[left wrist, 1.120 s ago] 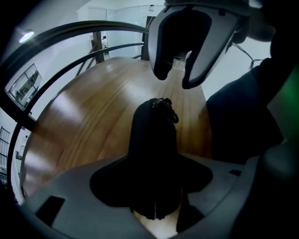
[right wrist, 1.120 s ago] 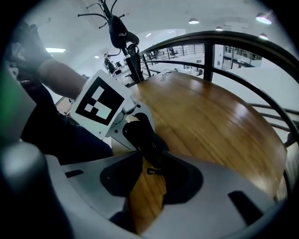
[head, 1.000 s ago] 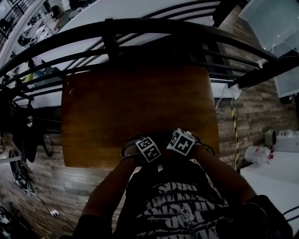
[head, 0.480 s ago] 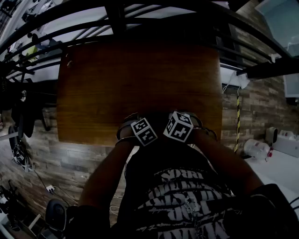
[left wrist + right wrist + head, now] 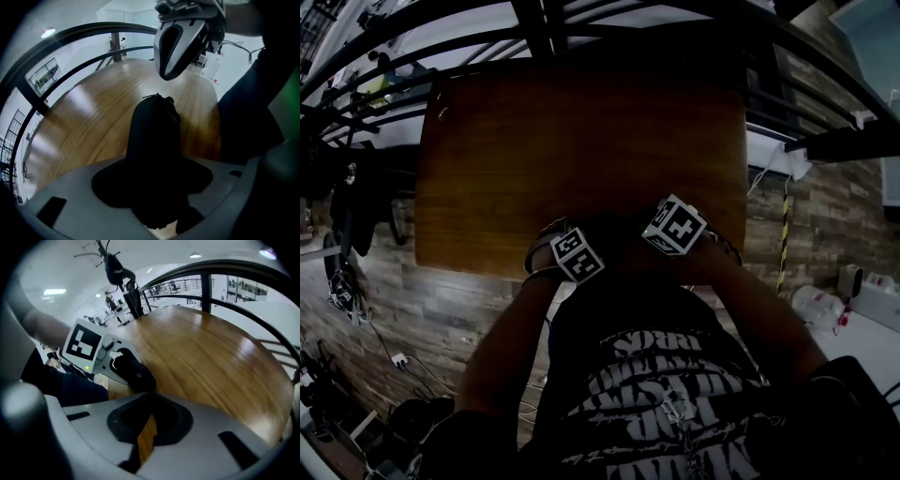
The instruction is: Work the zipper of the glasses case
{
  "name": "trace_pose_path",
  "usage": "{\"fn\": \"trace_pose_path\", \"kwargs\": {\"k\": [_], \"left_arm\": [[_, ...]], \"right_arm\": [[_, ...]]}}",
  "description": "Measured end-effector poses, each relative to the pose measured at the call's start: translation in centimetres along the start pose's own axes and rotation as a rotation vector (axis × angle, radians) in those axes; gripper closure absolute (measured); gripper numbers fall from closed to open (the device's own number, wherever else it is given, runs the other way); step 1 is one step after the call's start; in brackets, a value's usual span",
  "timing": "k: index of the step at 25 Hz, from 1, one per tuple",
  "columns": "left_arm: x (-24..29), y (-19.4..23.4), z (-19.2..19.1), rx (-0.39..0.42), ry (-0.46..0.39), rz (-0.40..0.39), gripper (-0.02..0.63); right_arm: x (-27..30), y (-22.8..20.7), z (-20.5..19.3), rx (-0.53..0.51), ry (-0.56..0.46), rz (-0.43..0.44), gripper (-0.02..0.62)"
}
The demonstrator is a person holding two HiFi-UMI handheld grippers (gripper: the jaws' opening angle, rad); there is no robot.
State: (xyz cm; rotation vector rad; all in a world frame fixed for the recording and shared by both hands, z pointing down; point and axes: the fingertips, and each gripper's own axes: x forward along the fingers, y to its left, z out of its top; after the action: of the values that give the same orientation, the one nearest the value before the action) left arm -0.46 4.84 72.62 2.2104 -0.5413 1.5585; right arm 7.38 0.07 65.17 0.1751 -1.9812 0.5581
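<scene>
Left gripper: your left gripper [image 5: 123,363] has its fingers spread wide and pressed on the glasses case [image 5: 153,136], which fills the gap between them.
Glasses case: it is black and oblong. Its far end reaches out past your left fingers, over the near edge of the wooden worktop [image 5: 581,141]. Whether it rests on the wood cannot be told.
Zipper: a small dark tab [image 5: 157,97] shows at the case's far end. It is too dark to see how far the zipper runs.
Right gripper: the fingers of your right gripper [image 5: 145,437] have just been closing and now stand together. Only a thin sliver of wood shows between them, and they hold nothing.
Right gripper's place: it hangs just above the case's far end, near the tab but apart from it.
Head view: your two marker cubes sit side by side at the worktop's near edge.
Beyond the worktop: a black railing [image 5: 534,23].
</scene>
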Motion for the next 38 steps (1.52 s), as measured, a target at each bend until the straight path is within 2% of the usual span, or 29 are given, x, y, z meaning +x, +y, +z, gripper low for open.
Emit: {"fn": "trace_pose_path", "kwargs": {"k": [3, 6, 8, 12, 15, 17, 20, 22, 24, 29, 33, 38], "left_arm": [[-0.4, 1.2, 0.5, -0.028, -0.009, 0.051, 0.344], [-0.7, 3.8, 2.8, -0.037, -0.022, 0.106, 0.344], [-0.4, 5.6, 5.1, -0.006, -0.017, 0.141, 0.344], [1.0, 8.0, 10.2, 0.078, -0.011, 0.173, 0.344], [2.4, 8.4, 12.5, 0.178, 0.028, 0.147, 0.347], [2.9, 8.2, 12.8, 0.215, 0.066, 0.113, 0.345], [3.1, 8.5, 12.8, 0.206, 0.069, 0.084, 0.347], [3.2, 8.8, 12.9, 0.198, 0.066, 0.079, 0.347], [3.2, 8.8, 13.0, 0.197, 0.069, 0.077, 0.347], [3.4, 9.0, 12.7, 0.2, 0.074, 0.074, 0.348], [3.4, 9.1, 12.5, 0.194, 0.077, 0.066, 0.35], [3.2, 9.0, 12.6, 0.204, 0.075, 0.082, 0.35]], "right_arm": [[-2.1, -1.0, 0.7, 0.035, -0.121, 0.066, 0.598], [-4.2, -2.8, 2.2, 0.083, -0.244, 0.077, 0.598], [-5.1, -4.6, 2.8, 0.102, -0.294, 0.059, 0.597], [-6.0, -8.6, 3.2, 0.09, -0.328, 0.001, 0.597], [-6.4, -11.5, 2.7, 0.094, -0.315, -0.013, 0.597], [-6.2, -12.6, 2.0, 0.049, -0.28, -0.024, 0.595], [-5.1, -12.5, 1.8, -0.081, -0.225, -0.018, 0.582], [-4.4, -11.9, 2.0, -0.188, -0.199, -0.004, 0.525], [-3.7, -11.3, 1.8, -0.28, -0.18, -0.004, 0.525], [-2.4, -11.2, 2.0, -0.369, -0.107, -0.035, 0.528], [-2.2, -11.2, 2.2, -0.372, -0.091, -0.016, 0.566], [-2.6, -11.3, 2.0, -0.239, -0.135, 0.007, 0.586]]}}
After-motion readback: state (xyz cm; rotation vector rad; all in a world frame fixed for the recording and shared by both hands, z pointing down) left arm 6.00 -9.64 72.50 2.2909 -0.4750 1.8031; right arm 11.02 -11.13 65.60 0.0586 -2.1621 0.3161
